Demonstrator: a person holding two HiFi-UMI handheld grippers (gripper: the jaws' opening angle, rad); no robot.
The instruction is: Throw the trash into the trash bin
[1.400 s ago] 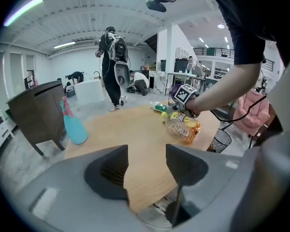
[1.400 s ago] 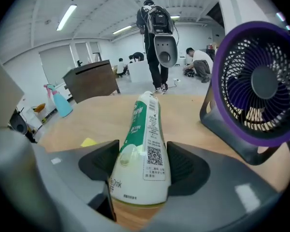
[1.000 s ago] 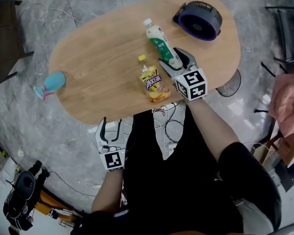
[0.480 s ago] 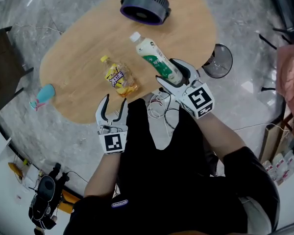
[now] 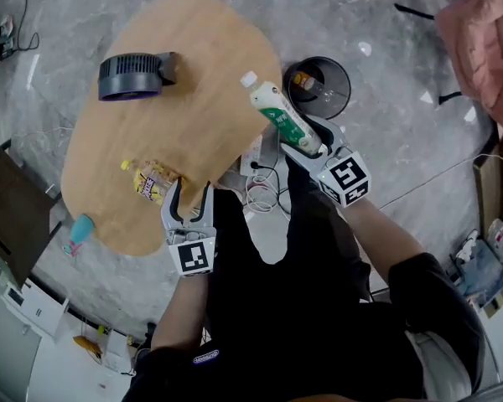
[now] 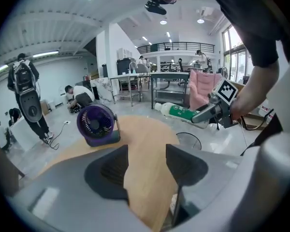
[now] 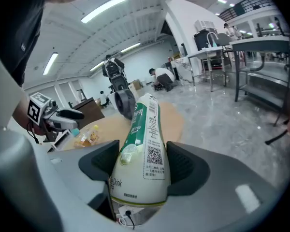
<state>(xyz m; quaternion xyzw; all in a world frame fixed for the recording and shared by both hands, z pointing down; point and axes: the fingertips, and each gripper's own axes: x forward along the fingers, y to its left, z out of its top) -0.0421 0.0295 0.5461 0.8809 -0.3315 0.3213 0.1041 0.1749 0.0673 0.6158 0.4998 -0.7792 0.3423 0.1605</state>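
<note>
White-green bottle [image 5: 278, 117] pinched in right claw [image 7: 144, 159] near the bin [image 5: 349, 82]; left claw [image 5: 190, 196] spread, empty

one white bottle [image 5: 278, 117], one pouch [image 5: 149, 180], one fan [image 5: 130, 75], one bin [image 5: 347, 74]

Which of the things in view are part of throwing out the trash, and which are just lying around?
Part of the job: green-and-white bottle, clamped in the right gripper; black trash bin on the floor; yellow snack pouch on the table, probably trash too; left gripper, open and empty.
Just lying about: purple fan; teal object at the table's edge.
</note>
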